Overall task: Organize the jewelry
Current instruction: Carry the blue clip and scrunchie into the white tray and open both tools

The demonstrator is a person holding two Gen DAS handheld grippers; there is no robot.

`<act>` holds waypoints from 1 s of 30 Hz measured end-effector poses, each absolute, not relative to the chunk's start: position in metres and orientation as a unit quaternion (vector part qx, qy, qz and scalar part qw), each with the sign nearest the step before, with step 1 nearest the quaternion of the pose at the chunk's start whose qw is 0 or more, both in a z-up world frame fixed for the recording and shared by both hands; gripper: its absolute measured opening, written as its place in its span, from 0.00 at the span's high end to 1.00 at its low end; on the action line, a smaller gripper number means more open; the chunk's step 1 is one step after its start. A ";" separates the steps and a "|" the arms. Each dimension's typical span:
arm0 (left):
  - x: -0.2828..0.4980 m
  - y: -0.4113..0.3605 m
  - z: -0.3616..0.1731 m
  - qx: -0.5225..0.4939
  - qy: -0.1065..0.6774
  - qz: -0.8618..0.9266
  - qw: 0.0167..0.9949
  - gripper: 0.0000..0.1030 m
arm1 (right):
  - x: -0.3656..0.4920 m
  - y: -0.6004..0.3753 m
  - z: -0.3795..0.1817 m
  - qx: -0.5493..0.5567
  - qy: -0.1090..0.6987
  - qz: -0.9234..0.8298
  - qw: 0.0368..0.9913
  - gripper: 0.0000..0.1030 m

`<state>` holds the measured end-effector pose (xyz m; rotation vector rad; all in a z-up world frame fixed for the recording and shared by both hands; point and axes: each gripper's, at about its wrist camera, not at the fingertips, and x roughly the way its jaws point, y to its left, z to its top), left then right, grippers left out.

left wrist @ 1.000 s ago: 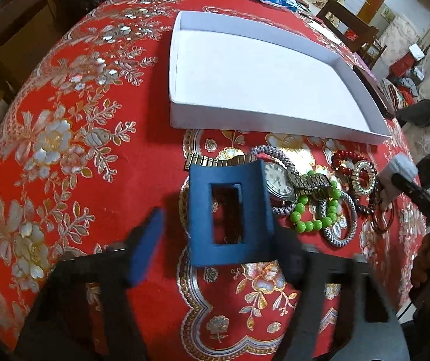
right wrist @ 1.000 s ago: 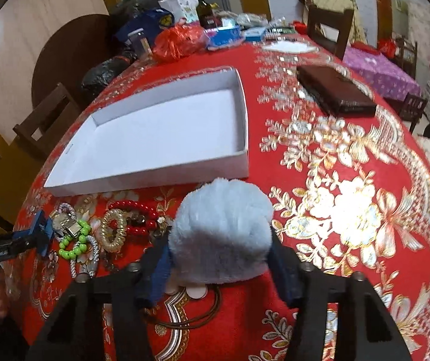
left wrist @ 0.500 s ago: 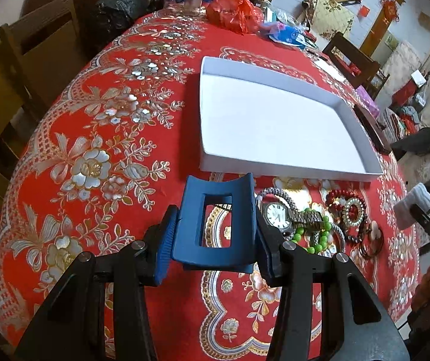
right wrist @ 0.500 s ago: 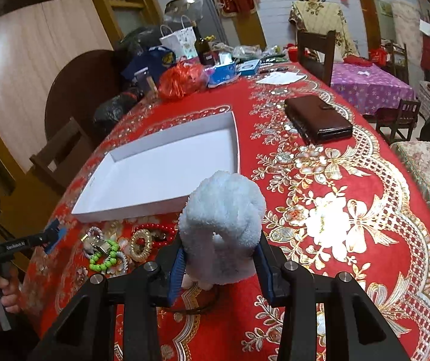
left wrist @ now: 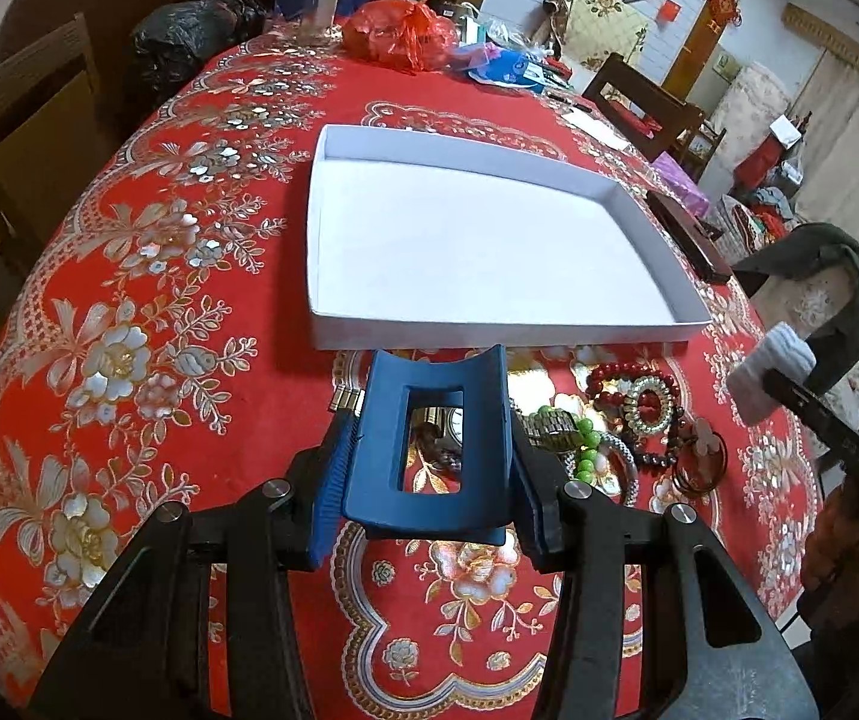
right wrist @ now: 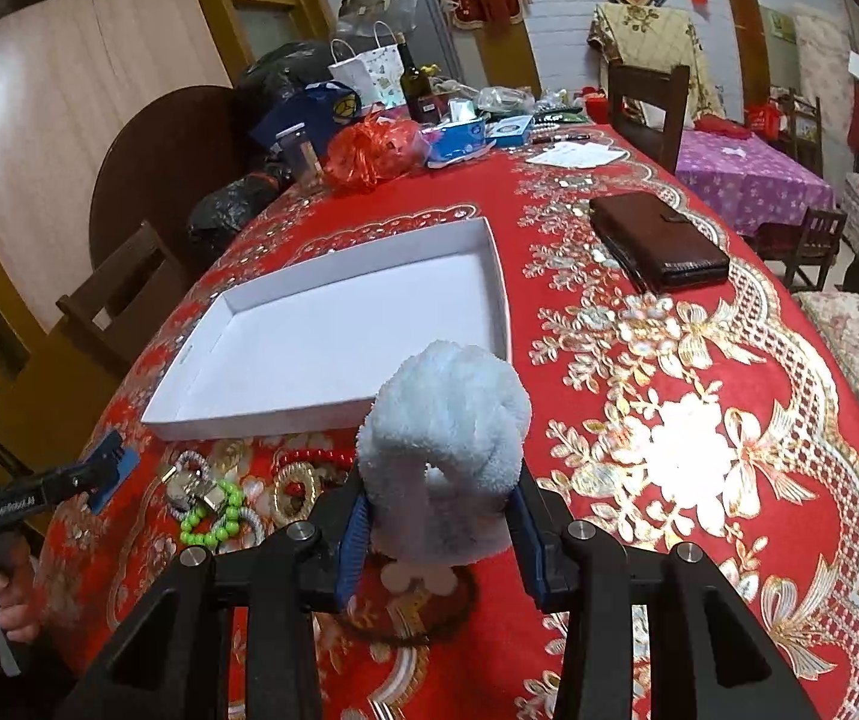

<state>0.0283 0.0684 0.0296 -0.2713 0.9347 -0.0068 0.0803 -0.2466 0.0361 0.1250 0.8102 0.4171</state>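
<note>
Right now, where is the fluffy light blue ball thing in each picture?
Left wrist view: the fluffy light blue scrunchie sits far right, small, at the tip of the other gripper.
Right wrist view: it fills the lower middle, squeezed between the right gripper fingers.
Shared landmark: the white tray, whose near wall sits just beyond the jewelry pile.

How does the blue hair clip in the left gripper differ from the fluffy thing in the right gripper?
The blue hair clip is smooth, rigid-looking and dark blue; the fluffy scrunchie is soft, fuzzy and pale blue-white. The clip is flat-sided with a rectangular window through which jewelry shows; the scrunchie is a rounded bunch. Shared: each is clamped between its gripper's pads, the clip in the left gripper, the scrunchie in the right gripper, and the white tray lies beyond both.
</note>
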 end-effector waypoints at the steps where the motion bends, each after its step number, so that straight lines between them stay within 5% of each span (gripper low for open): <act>1: 0.030 0.067 0.029 -0.129 0.450 -0.004 0.884 0.56 | 0.082 -0.243 0.037 0.063 0.392 0.202 0.895 0.62; 20: 0.114 0.065 0.067 -0.088 0.423 -0.017 0.902 0.56 | 0.119 -0.213 0.059 0.090 0.359 0.180 0.911 0.62; 30: 0.159 0.082 0.012 -0.061 0.435 0.004 0.899 0.56 | 0.171 -0.181 0.034 0.068 0.375 0.188 0.905 0.62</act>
